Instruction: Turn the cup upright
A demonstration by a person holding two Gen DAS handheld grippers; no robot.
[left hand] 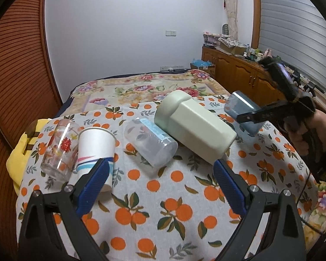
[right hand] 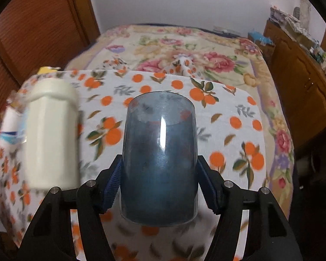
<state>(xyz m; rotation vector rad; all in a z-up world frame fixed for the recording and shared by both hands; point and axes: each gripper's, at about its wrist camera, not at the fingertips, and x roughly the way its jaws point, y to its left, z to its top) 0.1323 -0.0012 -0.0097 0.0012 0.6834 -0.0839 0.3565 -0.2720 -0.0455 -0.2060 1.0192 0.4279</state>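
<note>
A translucent blue cup [right hand: 159, 158] is clamped between my right gripper's [right hand: 158, 187] blue pads, held above the orange-print tablecloth [right hand: 228, 134]. In the left wrist view the same blue cup [left hand: 241, 111] hangs tilted in the right gripper [left hand: 253, 116] at the table's right side. My left gripper [left hand: 160, 171] is open and empty over the table's near middle. A pale green cup [left hand: 195, 128] and a clear plastic cup [left hand: 150, 142] lie on their sides ahead of it.
A white paper cup [left hand: 95, 150] and a glass with red flowers [left hand: 59, 150] stand at the left. A yellow cloth [left hand: 21, 148] hangs off the table's left edge. A floral bed [left hand: 145, 87] lies behind; a wooden cabinet [left hand: 239, 69] stands at right.
</note>
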